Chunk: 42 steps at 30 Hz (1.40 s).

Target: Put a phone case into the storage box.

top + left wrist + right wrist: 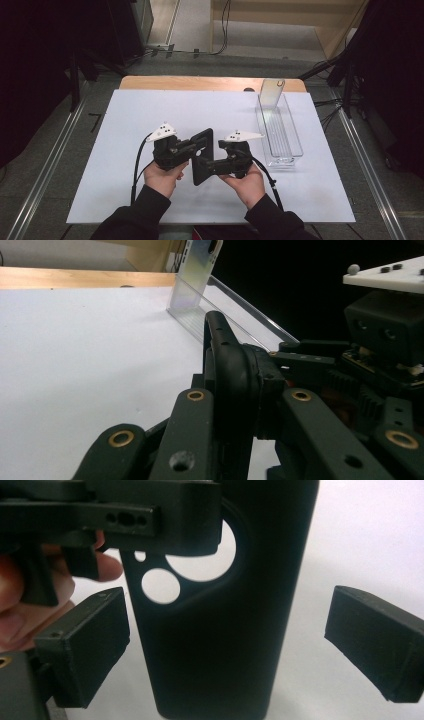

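A black phone case (202, 155) with round camera cut-outs is held off the white table sheet (150, 115), standing tilted between the two grippers. My left gripper (192, 147) is shut on its upper edge; in the left gripper view both jaws of this gripper (240, 415) clamp the case's rim (225, 360). My right gripper (212, 167) is open around the lower part. In the right gripper view the case (220, 630) stands between the pads (85, 645), the left pad close to it and the right one well away.
A clear plastic tray (295, 142) lies at the right of the sheet, with a transparent case (271, 92) propped upright at its far end. The wooden table edge (200, 82) runs along the back. Dark curtains flank both sides.
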Each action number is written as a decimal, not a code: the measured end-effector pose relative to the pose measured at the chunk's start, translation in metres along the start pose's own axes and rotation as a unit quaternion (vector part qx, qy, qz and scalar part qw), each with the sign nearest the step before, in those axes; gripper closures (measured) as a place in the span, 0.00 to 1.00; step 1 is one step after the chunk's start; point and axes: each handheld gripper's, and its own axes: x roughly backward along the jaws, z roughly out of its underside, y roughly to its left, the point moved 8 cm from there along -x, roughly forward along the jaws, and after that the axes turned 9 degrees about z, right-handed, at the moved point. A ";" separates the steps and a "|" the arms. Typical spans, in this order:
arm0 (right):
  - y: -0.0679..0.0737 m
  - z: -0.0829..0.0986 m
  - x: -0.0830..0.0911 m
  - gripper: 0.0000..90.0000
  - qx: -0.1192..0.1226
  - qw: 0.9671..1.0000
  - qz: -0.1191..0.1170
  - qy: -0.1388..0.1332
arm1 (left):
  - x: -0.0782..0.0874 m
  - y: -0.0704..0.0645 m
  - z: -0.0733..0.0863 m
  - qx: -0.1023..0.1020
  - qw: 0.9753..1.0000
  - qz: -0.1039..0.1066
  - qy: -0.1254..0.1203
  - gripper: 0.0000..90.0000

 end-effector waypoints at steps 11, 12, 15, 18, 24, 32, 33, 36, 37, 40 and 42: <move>0.008 -0.002 -0.005 0.07 0.003 1.000 0.000 -0.005 | -0.006 -0.010 0.006 0.005 1.000 0.004 0.009 0.91; 0.008 -0.002 -0.004 0.11 0.006 1.000 0.000 -0.006 | -0.006 -0.010 0.006 0.006 1.000 0.004 0.008 0.91; 0.009 -0.003 -0.003 0.12 0.009 1.000 -0.001 -0.013 | -0.005 -0.011 0.005 0.009 1.000 0.008 0.005 0.90; 0.008 -0.003 -0.002 0.13 0.011 1.000 -0.002 -0.014 | -0.005 -0.011 0.005 0.013 1.000 0.009 0.007 0.90; 0.008 -0.003 -0.001 0.13 0.020 1.000 -0.002 -0.012 | -0.003 -0.015 0.002 0.008 1.000 0.010 0.005 0.79; 0.000 -0.001 0.000 0.14 0.019 1.000 0.016 -0.009 | 0.002 -0.014 -0.001 0.018 1.000 0.012 0.006 0.58; -0.002 -0.001 0.000 0.14 0.017 1.000 0.019 -0.009 | 0.003 -0.013 -0.001 0.019 1.000 0.012 0.008 0.55; -0.007 -0.002 0.001 0.14 0.016 1.000 0.025 -0.009 | 0.004 -0.013 -0.001 0.029 0.999 0.024 0.013 0.50; -0.010 -0.002 0.002 0.14 0.014 1.000 0.027 -0.009 | 0.005 -0.013 -0.001 0.029 0.999 0.026 0.018 0.50; -0.016 -0.002 0.002 0.14 0.011 0.999 0.032 -0.007 | 0.007 -0.012 -0.001 0.033 0.999 0.029 0.024 0.49; -0.020 -0.002 0.004 0.14 0.010 0.999 0.037 -0.006 | 0.009 -0.011 -0.001 0.037 0.998 0.031 0.027 0.48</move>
